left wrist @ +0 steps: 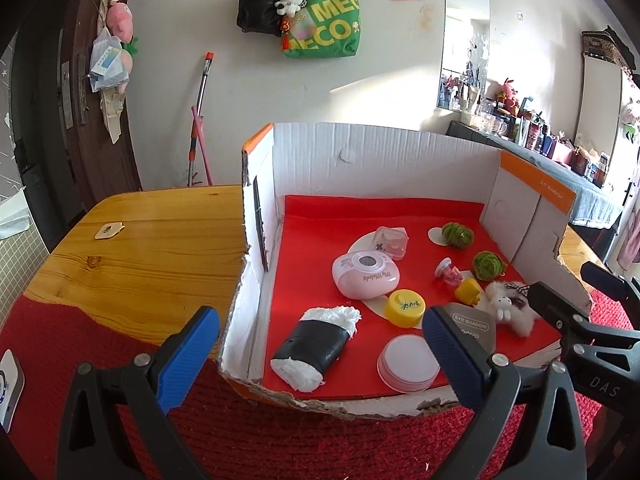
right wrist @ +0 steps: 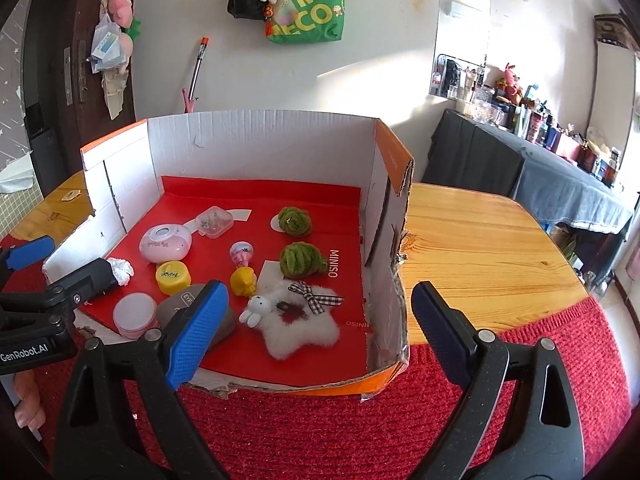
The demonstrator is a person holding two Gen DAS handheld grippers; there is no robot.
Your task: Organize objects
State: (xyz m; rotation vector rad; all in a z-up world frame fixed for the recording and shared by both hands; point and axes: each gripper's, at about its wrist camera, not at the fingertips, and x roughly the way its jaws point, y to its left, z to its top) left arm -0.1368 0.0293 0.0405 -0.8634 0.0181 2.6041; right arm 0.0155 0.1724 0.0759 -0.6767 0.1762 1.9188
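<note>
Both the left gripper (left wrist: pixel 320 354) and right gripper (right wrist: pixel 320 320) hover empty, jaws apart, before the white cardboard box (right wrist: pixel 260 140); approach one item squarely.

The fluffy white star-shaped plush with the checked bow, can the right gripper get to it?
Probably yes. The fluffy white star-shaped plush lies near the box's torn-down front edge, and the open right gripper hovers just before it, nothing between.

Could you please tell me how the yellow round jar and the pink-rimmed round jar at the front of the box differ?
The yellow jar is opaque yellow with a green mark on its lid; the pink-rimmed jar has a plain white top. The yellow jar looks smaller across, the pink-rimmed one wider. The yellow jar lies farther into the cardboard box, beside the pink case; the pink-rimmed jar sits nearest the torn front edge. Both are round, lidded and rest on the red liner.
</note>
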